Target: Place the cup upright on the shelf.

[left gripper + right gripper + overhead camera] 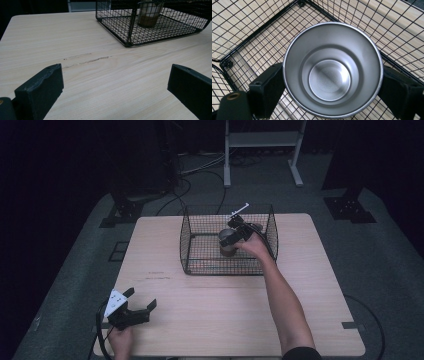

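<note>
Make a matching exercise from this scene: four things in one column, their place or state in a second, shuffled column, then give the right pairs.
Things:
1. metal cup
2. wire basket
3. left gripper
4. right gripper

Places or states:
A. jaws open above bare tabletop at the near left corner
B. black mesh, standing on the far half of the table
C. upright and empty inside the basket
D. reaching down into the basket, a jaw on each side of the cup

Pairs: 1-C, 2-B, 3-A, 4-D
</note>
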`<state>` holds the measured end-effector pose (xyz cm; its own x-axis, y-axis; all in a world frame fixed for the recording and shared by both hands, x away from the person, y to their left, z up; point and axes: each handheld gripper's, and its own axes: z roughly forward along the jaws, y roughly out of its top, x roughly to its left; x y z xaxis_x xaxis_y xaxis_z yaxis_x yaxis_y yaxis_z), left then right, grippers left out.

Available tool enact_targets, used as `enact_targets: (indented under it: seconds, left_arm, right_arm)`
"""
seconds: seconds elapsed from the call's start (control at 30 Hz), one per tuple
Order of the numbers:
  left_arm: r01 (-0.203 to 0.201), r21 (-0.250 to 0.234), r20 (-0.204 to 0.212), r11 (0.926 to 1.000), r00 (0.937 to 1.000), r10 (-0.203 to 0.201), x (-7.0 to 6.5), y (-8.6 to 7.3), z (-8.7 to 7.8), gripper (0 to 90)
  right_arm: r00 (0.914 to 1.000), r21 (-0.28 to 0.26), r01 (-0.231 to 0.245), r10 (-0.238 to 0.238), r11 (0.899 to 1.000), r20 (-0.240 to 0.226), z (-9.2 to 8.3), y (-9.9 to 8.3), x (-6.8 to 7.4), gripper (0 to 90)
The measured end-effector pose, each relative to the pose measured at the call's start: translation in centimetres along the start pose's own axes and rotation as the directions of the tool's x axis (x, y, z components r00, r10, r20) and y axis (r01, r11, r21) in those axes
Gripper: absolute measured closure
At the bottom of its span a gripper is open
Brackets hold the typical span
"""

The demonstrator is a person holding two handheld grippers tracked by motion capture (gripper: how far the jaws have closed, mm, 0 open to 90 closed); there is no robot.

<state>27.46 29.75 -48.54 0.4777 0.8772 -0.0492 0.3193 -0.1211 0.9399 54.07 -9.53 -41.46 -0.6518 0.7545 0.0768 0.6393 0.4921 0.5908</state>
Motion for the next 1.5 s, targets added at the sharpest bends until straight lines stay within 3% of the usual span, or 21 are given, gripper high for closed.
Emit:
enact_targets:
  seconds: [0.4, 0.63, 0.77, 0.9, 1.5]
  left_arm:
    - [-0.001, -0.003, 0.003, 1.0000, 1.0000, 0.001, 0.0, 0.0, 0.0, 0.0]
    - [-0.001, -0.001, 0.003, 1.0000, 1.0000, 0.001, -0.1, 0.0, 0.0, 0.0]
    - [0.000, -0.002, 0.004, 1.0000, 1.0000, 0.000, -0.1, 0.0, -0.1, 0.0]
    - [-0.001, 0.000, 0.004, 1.0000, 1.0000, 0.001, -0.1, 0.0, -0.1, 0.0]
    - [-0.003, 0.000, 0.004, 1.0000, 1.0000, 0.003, -0.1, 0.0, -0.1, 0.0]
  right_arm:
    - [0.9997, -0.049, -0.023, 0.023, 0.999, 0.003, -0.6, 0.2, 0.0, 9.3]
    - [0.9989, -0.113, -0.047, 0.047, 0.992, -0.003, -2.4, 0.4, -0.1, 8.2]
    - [0.9968, -0.164, -0.076, 0.071, 0.984, -0.037, -3.9, 0.2, -0.2, 8.2]
    - [0.9966, -0.198, -0.072, 0.062, 0.978, -0.053, -5.3, -0.2, 0.0, 8.2]
    - [0.9951, -0.224, 0.013, -0.034, 0.975, -0.092, -8.8, -1.7, 1.8, 8.2]
